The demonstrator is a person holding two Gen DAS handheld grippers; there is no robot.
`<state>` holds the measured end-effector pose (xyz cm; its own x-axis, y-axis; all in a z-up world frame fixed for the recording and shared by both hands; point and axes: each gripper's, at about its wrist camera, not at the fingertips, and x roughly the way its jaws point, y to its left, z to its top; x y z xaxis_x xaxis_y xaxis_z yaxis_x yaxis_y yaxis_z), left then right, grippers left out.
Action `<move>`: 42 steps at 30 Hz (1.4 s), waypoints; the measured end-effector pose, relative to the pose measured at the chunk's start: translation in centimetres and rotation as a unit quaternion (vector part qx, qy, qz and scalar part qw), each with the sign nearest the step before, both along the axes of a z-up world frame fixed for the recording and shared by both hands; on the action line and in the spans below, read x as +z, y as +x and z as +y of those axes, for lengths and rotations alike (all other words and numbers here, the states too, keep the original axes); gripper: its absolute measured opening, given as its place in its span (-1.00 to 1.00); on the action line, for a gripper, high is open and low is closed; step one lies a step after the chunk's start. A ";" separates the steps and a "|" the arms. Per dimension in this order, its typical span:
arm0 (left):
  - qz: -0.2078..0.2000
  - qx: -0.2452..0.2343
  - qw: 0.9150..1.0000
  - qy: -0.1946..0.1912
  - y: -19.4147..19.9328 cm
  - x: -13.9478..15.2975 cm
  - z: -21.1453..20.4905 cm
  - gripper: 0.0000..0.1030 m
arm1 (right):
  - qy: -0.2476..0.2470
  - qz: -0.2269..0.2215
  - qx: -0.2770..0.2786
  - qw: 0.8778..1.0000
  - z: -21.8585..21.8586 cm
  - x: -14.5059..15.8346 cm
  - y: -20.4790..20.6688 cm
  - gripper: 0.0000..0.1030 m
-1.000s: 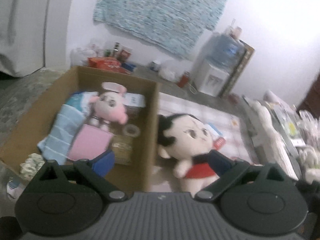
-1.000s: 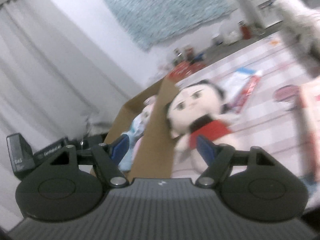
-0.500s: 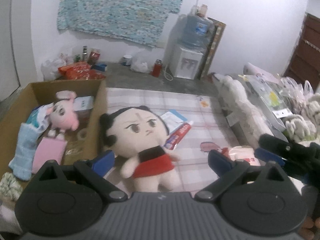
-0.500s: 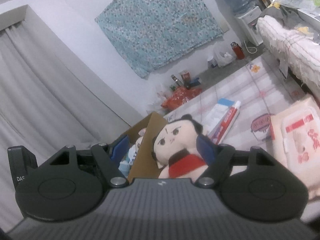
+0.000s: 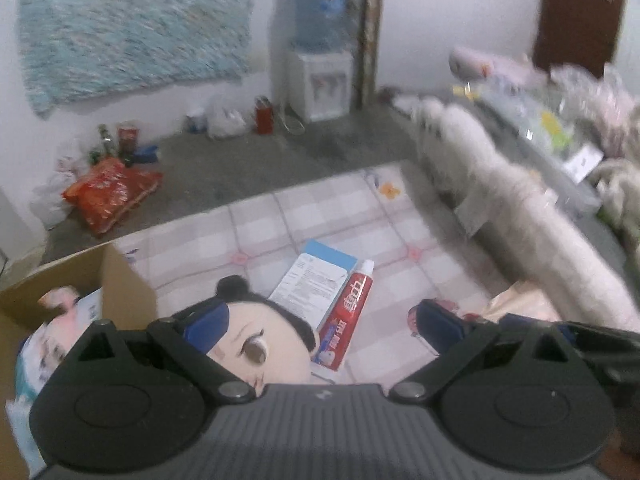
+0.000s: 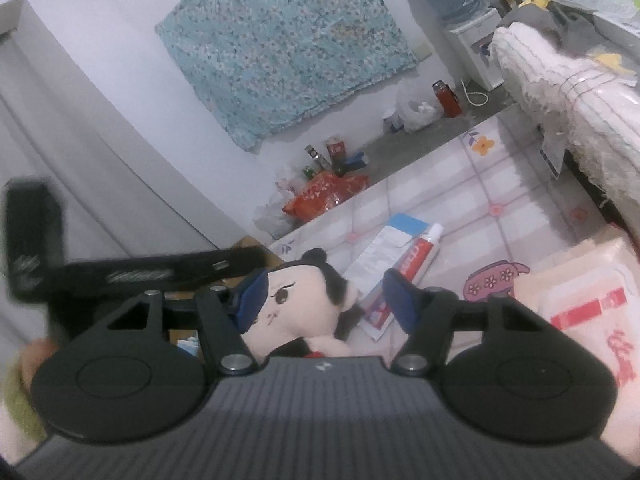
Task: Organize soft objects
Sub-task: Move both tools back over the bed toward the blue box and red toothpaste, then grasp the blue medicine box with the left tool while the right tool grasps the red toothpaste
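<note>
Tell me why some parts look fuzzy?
Left wrist view: the wall cloth and water cooler are smeared, likely by motion, though the toothpaste is clearer. Right wrist view: mostly sharp, except the other tool's black body.

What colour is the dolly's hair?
Black. The doll's hair shows best in the right wrist view.

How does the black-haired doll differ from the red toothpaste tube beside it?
The black-haired plush doll with the cream face is rounded, soft fabric; the red and white toothpaste tube is slim, flat and glossy. The doll lies against the brown cardboard box; the tube lies farther out, across a blue and white leaflet. Both rest on the pink checked mat, outside the box.
</note>
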<state>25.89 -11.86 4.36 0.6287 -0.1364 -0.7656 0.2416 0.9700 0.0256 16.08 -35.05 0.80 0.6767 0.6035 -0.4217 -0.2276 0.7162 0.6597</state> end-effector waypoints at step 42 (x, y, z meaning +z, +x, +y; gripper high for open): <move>0.262 -0.087 0.961 0.026 19.5 -15.2 0.4 0.80 | -0.037 0.050 0.021 0.998 1.6 -7.0 6.3 0.19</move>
